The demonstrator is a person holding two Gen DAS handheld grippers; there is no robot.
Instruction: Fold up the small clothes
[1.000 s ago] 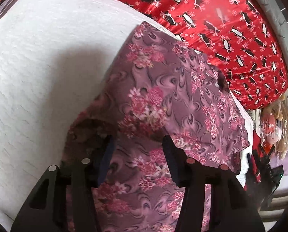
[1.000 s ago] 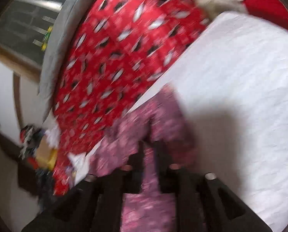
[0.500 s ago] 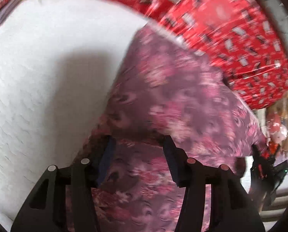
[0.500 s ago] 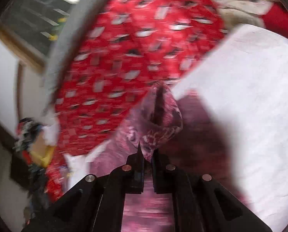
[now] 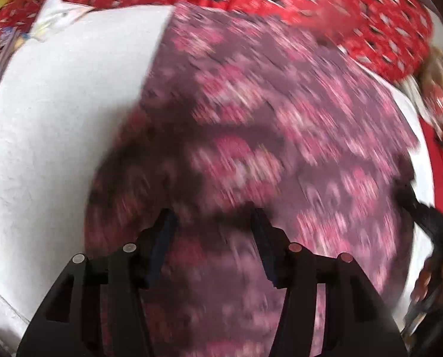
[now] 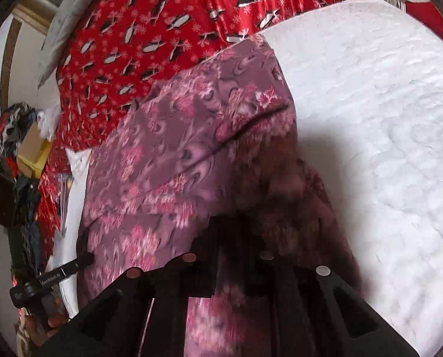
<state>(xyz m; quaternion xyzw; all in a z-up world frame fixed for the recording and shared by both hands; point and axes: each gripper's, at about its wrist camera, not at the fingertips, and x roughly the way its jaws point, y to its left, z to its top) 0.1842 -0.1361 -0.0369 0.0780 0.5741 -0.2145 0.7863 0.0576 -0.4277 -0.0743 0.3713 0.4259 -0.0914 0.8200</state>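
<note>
One purple floral garment (image 6: 174,160) lies on the white bed cover (image 6: 385,119), with two tongs over it.

Its long axis runs from the tongs away to the red patterned cloth (image 6: 138,29), its far corner pointing there. The left tongs (image 5: 214,232) stand released, jaws apart above the fabric. The right tongs (image 6: 227,238) have just been opening from nearly clenched; whether they pinch cloth I cannot tell.
</note>
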